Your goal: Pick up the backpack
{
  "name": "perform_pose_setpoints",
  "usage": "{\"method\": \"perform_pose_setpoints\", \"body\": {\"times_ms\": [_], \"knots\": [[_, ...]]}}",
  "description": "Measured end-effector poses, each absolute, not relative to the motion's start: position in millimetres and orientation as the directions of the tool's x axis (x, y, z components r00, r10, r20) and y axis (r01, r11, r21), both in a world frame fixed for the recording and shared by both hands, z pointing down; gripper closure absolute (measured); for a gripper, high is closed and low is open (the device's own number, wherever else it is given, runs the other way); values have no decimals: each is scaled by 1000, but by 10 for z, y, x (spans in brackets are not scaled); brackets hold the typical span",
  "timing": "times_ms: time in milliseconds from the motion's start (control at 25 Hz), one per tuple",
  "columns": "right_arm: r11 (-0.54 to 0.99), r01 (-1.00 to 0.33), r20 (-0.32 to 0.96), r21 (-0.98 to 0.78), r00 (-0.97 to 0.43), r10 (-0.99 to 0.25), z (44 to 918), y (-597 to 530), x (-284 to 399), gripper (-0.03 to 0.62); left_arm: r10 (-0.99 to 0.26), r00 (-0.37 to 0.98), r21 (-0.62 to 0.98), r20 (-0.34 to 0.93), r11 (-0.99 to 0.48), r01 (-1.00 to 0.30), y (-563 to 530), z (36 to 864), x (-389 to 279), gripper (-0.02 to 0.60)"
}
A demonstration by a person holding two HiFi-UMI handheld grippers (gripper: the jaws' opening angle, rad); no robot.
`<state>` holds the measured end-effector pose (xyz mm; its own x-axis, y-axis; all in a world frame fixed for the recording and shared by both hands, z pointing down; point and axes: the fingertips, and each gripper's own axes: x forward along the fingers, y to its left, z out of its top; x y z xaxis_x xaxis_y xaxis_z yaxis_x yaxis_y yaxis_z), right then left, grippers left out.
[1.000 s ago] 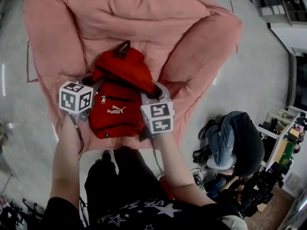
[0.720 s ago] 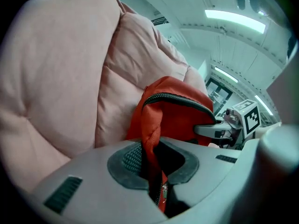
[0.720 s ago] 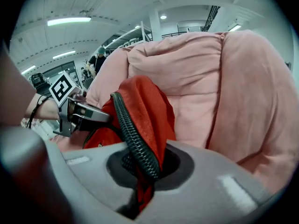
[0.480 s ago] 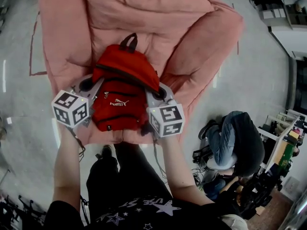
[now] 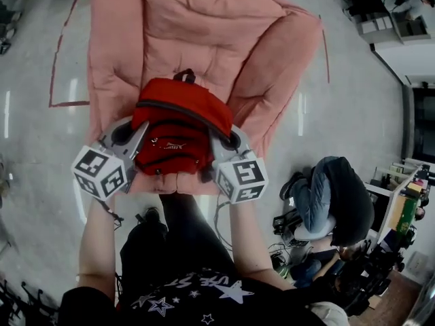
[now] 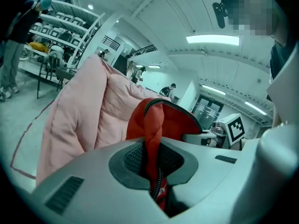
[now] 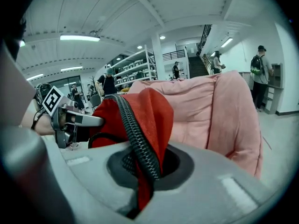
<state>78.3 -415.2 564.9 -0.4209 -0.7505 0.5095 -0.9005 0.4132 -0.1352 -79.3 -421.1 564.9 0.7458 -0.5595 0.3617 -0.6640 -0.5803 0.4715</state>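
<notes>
The red backpack (image 5: 182, 124) hangs between the two hand-held grippers, in front of the big pink beanbag chair (image 5: 204, 32) that spreads over the grey floor (image 5: 27, 148). The left gripper (image 5: 139, 133) is clamped on a pinched fold of red fabric at the bag's left side, its jaws nearly together with the cloth and a short run of zip caught between the dark pads (image 6: 133, 157). The right gripper (image 5: 219, 141) is closed the same way on the bag's right side, gripping red fabric and a thick black zip (image 7: 133, 134) that runs up over the jaws. The bag's black top handle (image 5: 183, 77) points away from the person, toward the chair's back. From the head view I cannot tell whether the bag's underside touches the seat. Off to the right, another person (image 5: 333, 195) sits hunched over.
</notes>
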Motion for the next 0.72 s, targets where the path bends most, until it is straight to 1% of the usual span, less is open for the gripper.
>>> {"method": "perform_pose_setpoints", "body": {"times_ms": [160,320,480,720], "knots": [[410,-901,503,-141,-422,-754,5301,-3782,797,585,-546,770,510,331,-583,-632,-3812,5319,-782,548],[419,-899,491,-128,-425,-761,5086,-3473,674,586,-533,790,541,303,-587,-603,-3454,5132,-904,549],[409,-903,461,-134,-422,-780,4823,-3230,596,586,-537,809,610,241,-565,-556,-3170,4944,-978,548],[419,-903,369,-98,-424,-827,4094,-2855,651,586,-550,825,580,129,-633,-513,-2817,4198,-923,549]]}}
